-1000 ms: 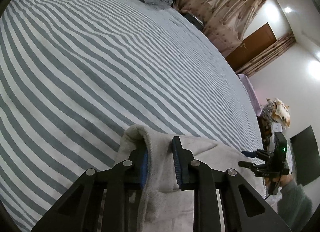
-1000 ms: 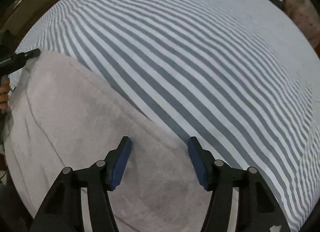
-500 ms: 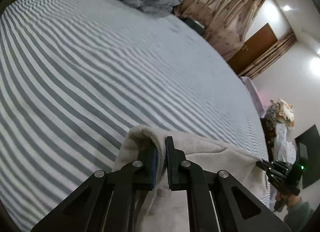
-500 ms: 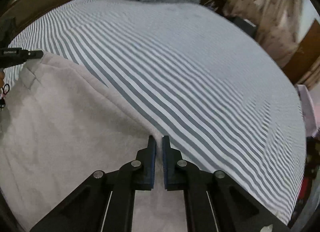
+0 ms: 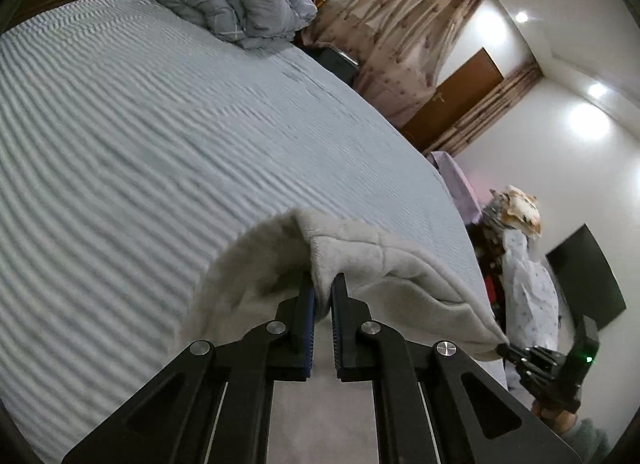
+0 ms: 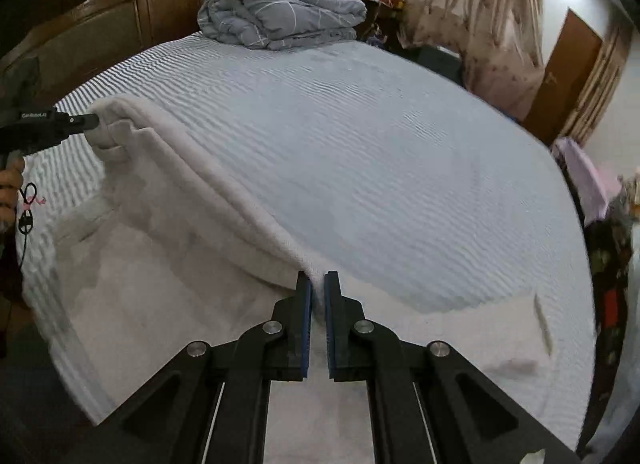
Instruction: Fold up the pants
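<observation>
The light grey fleece pants [image 5: 372, 260] lie at the near edge of the striped bed [image 5: 160, 136]. My left gripper [image 5: 322, 284] is shut on one corner of their edge and holds it lifted. My right gripper [image 6: 317, 282] is shut on the other corner of the same edge. The edge [image 6: 192, 184] hangs taut between the two, raised off the rest of the pants [image 6: 160, 296]. In the right wrist view the left gripper [image 6: 86, 120] shows at far left; in the left wrist view the right gripper [image 5: 508, 350] shows at lower right.
A rolled grey quilt [image 6: 276, 12] lies at the head of the bed by the dark wooden headboard [image 6: 100, 24]. Curtains [image 5: 400, 24] and a brown door [image 5: 452, 104] stand beyond the bed. Clothes hang at the right [image 5: 524, 292].
Both grippers went from open to shut on the pants' edge, then lifted it off the bed. The views have tilted up toward the head of the bed.
</observation>
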A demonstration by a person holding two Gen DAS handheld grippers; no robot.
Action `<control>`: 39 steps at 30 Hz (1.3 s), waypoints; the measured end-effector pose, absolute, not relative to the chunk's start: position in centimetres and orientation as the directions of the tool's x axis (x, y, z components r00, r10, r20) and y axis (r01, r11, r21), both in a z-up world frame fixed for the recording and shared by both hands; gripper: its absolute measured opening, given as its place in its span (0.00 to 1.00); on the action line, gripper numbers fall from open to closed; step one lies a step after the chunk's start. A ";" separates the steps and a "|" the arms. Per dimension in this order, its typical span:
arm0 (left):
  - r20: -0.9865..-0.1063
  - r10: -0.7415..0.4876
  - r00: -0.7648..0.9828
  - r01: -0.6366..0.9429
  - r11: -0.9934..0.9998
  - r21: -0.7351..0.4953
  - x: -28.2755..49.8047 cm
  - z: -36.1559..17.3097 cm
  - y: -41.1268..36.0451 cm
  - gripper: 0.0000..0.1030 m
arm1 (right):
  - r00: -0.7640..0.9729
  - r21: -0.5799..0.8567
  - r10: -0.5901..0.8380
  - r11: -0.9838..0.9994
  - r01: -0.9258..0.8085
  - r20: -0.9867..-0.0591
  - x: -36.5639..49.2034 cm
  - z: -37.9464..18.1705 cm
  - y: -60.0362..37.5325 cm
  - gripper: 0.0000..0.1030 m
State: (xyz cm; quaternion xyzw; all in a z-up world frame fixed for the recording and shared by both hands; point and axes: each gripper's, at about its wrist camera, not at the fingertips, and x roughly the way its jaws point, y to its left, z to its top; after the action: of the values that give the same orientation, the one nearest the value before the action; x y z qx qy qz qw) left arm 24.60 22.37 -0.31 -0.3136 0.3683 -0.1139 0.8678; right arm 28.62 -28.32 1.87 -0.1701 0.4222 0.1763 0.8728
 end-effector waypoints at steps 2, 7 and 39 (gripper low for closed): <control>-0.583 -0.428 0.691 -0.029 0.789 -0.614 22.0 -0.9 22.1 0.08 | 0.568 -0.128 0.165 0.889 -0.440 -0.806 25.9 0.4 -28.2 0.05; -0.647 -0.414 0.640 -0.055 0.816 -0.575 17.4 -2.9 20.7 0.09 | 0.519 -0.102 0.147 0.901 -0.421 -0.842 20.8 -4.5 -28.0 0.05; -0.601 -0.538 0.592 -0.310 0.536 -0.785 13.7 -10.0 18.6 0.50 | 0.475 0.306 0.312 0.948 -0.093 -0.823 16.0 -8.9 -32.7 0.45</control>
State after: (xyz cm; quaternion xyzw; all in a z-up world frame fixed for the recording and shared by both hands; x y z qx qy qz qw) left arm 13.66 18.63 -9.96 -0.4757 0.4455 -0.0755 0.7547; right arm 15.97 -32.72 -8.89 0.1097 0.4981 0.1190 0.8519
